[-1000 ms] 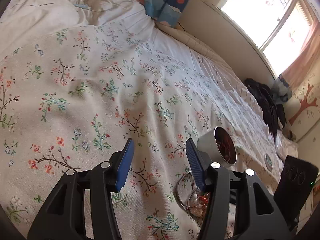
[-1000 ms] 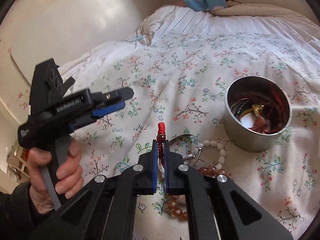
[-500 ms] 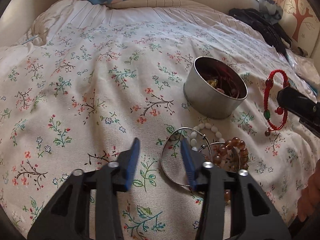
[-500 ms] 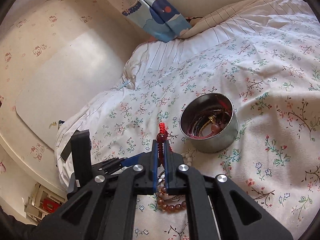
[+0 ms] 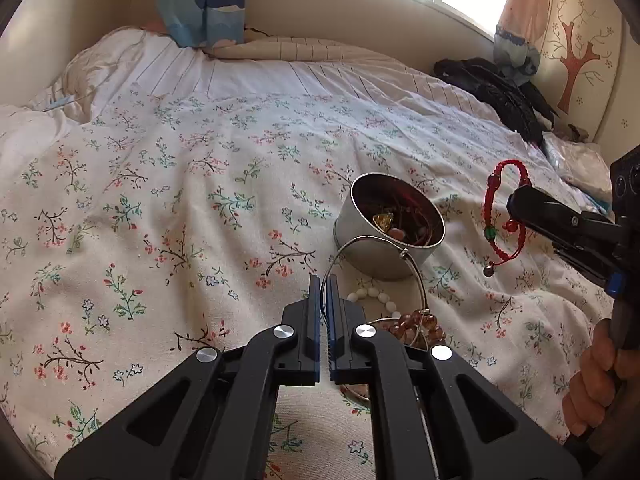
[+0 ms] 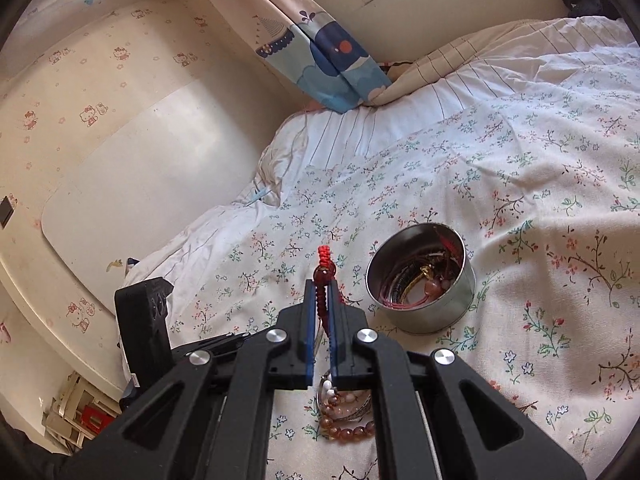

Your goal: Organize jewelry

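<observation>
Left wrist: tin (image 5: 352,236) holds red cords, possibly gold charm.

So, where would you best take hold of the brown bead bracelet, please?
Probably the arc of the brown bead bracelet nearest the right gripper: it lies bare on the bedspread, while the far side tangles with the white beads. Come from above, one finger inside the loop, one outside.
</observation>
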The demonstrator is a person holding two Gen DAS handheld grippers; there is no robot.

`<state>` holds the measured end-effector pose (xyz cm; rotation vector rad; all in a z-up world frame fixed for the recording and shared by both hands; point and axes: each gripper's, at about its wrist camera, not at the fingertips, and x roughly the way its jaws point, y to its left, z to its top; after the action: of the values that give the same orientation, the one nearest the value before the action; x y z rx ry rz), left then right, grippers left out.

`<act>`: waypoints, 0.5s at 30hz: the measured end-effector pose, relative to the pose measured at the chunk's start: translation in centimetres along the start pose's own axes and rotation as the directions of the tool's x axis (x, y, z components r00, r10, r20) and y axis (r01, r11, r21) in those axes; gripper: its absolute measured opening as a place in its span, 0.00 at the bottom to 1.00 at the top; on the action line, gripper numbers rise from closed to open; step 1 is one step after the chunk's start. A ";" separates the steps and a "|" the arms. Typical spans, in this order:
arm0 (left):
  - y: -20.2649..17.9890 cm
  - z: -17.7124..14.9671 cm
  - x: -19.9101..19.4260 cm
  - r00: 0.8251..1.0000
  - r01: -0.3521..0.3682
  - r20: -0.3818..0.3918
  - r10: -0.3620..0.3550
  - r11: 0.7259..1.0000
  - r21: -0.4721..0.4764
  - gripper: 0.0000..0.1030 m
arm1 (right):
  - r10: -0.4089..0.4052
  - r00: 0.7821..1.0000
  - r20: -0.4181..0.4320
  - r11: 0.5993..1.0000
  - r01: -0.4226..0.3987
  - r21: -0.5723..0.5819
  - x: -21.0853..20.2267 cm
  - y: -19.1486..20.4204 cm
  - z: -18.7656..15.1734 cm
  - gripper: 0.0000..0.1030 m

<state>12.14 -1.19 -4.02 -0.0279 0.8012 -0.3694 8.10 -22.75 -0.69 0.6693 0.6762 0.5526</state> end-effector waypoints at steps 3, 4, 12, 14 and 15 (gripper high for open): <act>-0.4 0.7 -0.4 0.999 0.001 0.035 0.000 1.000 -0.014 0.03 | 0.008 0.999 0.036 1.000 -0.008 -0.006 -0.6 0.2 0.3 0.06; -0.6 1.0 -0.4 0.999 0.004 0.044 -0.003 1.000 -0.019 0.03 | 0.010 0.999 0.046 1.000 -0.009 -0.006 -0.8 0.1 0.5 0.06; -2.4 2.9 0.8 0.998 0.005 0.070 -0.004 1.000 -0.022 0.03 | 0.009 0.996 0.089 1.000 -0.009 -0.005 -0.7 -0.4 1.6 0.06; -3.0 3.4 1.3 0.997 0.005 0.071 -0.003 1.000 -0.018 0.03 | 0.003 0.996 0.092 1.000 -0.003 -0.005 -0.6 -0.6 1.9 0.06; -3.3 3.6 1.7 0.998 0.004 0.069 -0.003 1.000 -0.015 0.03 | -0.001 0.996 0.094 1.000 0.002 -0.005 -0.6 -0.7 2.0 0.06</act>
<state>14.70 -5.21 -2.16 -0.0561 0.7359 -0.3639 9.32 -24.33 0.21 0.6856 0.5864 0.5181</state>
